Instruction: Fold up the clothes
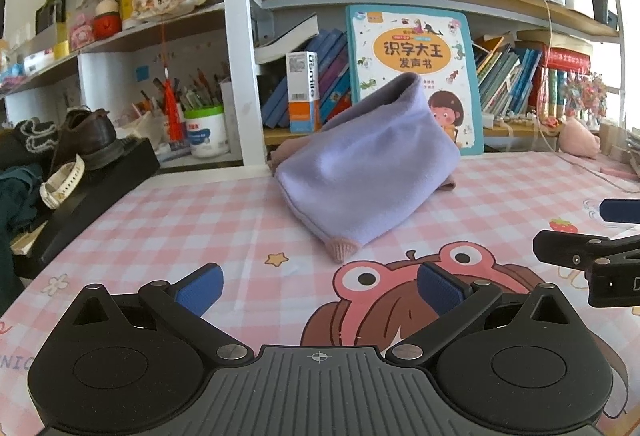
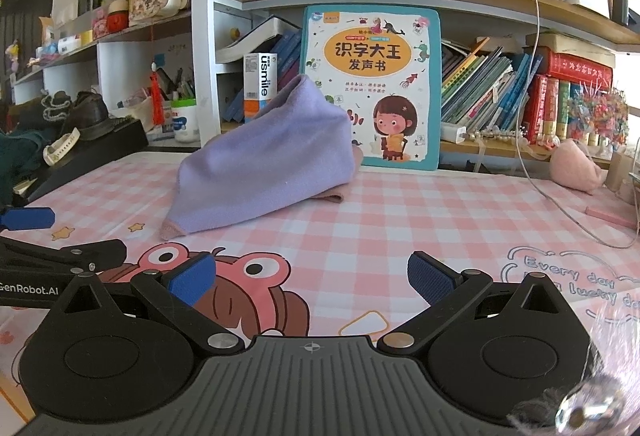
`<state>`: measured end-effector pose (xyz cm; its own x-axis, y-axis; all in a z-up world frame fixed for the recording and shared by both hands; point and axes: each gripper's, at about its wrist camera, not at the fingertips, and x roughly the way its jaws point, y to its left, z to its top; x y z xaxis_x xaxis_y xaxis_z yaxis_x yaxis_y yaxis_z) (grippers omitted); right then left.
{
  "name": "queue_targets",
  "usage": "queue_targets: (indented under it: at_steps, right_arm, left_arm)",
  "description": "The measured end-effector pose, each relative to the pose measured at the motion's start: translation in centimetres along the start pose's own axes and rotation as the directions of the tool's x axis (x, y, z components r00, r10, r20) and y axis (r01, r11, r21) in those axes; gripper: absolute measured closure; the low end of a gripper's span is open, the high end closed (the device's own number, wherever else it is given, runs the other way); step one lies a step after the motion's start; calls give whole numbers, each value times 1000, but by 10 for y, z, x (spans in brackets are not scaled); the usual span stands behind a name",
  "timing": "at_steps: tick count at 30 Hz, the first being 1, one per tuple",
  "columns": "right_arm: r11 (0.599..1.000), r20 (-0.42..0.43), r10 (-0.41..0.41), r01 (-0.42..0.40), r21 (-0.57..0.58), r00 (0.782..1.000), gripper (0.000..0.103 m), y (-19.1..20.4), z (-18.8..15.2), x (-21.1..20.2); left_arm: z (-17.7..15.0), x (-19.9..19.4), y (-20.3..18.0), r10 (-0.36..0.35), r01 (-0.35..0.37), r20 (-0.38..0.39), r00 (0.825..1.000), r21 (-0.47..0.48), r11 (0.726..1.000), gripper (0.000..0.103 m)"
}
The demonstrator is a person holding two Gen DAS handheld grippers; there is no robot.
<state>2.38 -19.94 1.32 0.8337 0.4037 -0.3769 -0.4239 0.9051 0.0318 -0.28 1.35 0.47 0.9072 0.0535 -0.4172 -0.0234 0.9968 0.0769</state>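
A lilac garment [image 1: 368, 164] with pink knit trim lies bunched on the pink checked tablecloth [image 1: 192, 228], one corner standing up against a picture book. It also shows in the right wrist view [image 2: 264, 164]. My left gripper [image 1: 320, 288] is open and empty, over the cloth just short of the garment's near pink corner. My right gripper [image 2: 312, 280] is open and empty, nearer than the garment and to its right. Each gripper shows at the edge of the other's view.
A children's picture book [image 2: 372, 84] leans on the bookshelf behind the garment. A black box [image 1: 100, 192] with a shoe and a watch stands at the left. A white cable [image 2: 560, 212] and a pink plush [image 2: 576, 164] lie at the right.
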Motion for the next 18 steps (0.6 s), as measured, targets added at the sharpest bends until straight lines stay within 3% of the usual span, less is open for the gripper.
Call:
queue_targets:
  at_steps: [18]
  right_arm:
    - [1000, -19, 2, -2, -17, 1000, 0, 3, 0, 4]
  left_arm:
    - [-1, 1, -1, -13, 13, -7, 1000, 1, 1000, 0]
